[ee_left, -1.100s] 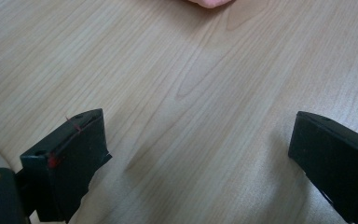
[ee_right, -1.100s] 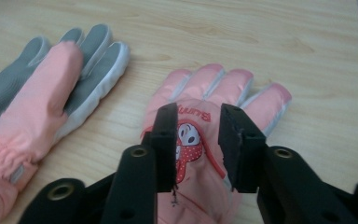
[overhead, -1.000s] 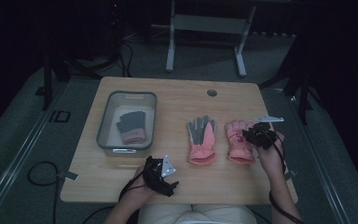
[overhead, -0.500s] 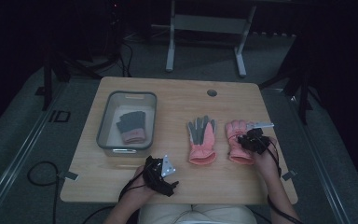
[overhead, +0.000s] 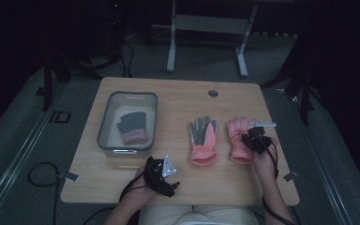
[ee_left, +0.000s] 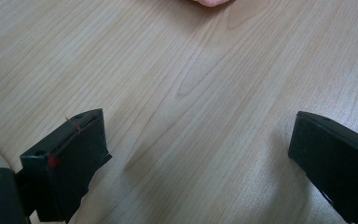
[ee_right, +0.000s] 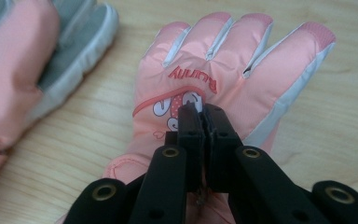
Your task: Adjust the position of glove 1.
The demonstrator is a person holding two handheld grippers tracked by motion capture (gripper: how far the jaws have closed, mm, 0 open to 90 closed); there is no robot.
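Pinching the back of the pink glove [ee_right: 223, 84] on the person's right side of the wooden table [overhead: 178, 98], the right gripper [ee_right: 201, 112] has just been closing, and its jaws now stand almost together with a fold of the glove's fabric caught between them, right over the printed patch. That glove lies flat, fingers pointing away from the person, just beside its partner, the palm-up pink glove [overhead: 203, 138] with grey grip panels. Farther left sits a clear plastic bin [overhead: 104, 123] already holding another pair of gloves [overhead: 132, 126], grey with pink cuffs. The step in hand looks like the grasp before a lift, probably toward the bin. The next move calls for raising the glove clear of the table without dragging its neighbour, since the hold is only a thin pinch of cloth. The left gripper [ee_left: 196, 154] waits near the table's front edge, jaws spread wide over bare wood with nothing between them.
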